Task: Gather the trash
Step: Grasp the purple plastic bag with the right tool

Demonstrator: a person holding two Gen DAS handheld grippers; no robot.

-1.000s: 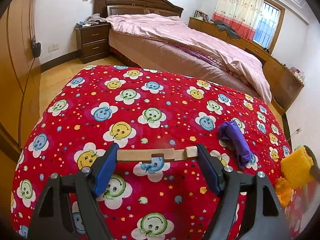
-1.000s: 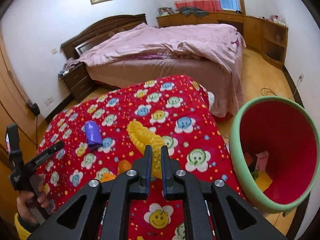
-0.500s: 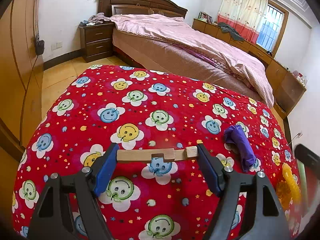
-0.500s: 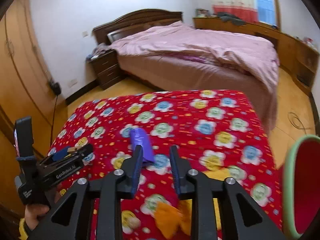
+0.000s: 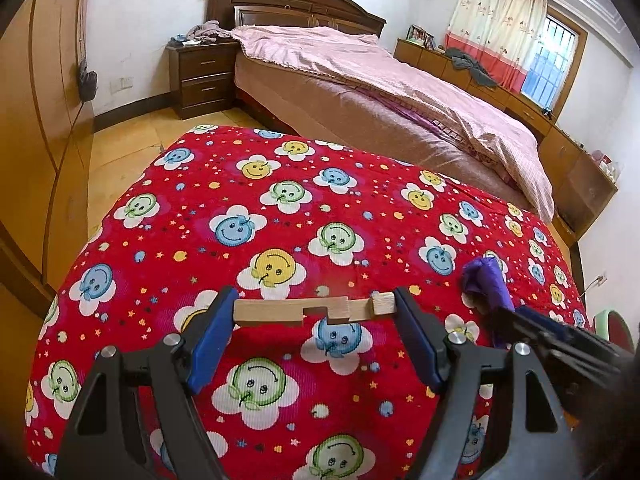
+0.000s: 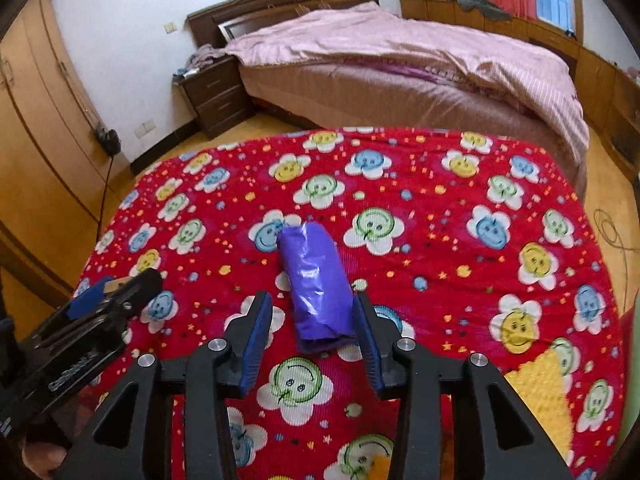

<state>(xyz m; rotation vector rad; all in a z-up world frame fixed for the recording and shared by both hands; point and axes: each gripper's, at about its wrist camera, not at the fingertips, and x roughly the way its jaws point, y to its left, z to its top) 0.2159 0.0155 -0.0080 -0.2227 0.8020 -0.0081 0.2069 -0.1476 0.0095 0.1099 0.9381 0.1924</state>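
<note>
A: Item one?
B: Notched pale wooden stick [image 5: 316, 311]; clenched end to end in the left tool [image 5: 316, 316] above the red smiley-flower cloth on the bench [image 5: 280, 216]; not yet binned.
A: Item two?
B: Crumpled purple plastic wrapper [image 6: 316, 284]; lying on the cloth between the right tool's [image 6: 313, 322] jaws, which have just been opening; pads not pressing; uncollected.
A: Receptacle?
B: Green-rimmed red bin [image 5: 612, 322], right of the bench; a yellow knobbly piece [image 6: 538, 396] also left.

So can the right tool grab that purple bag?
Probably yes. The right tool has just been opening, and the purple bag lies on the red blanket between its fingers with nothing in the way.
</note>
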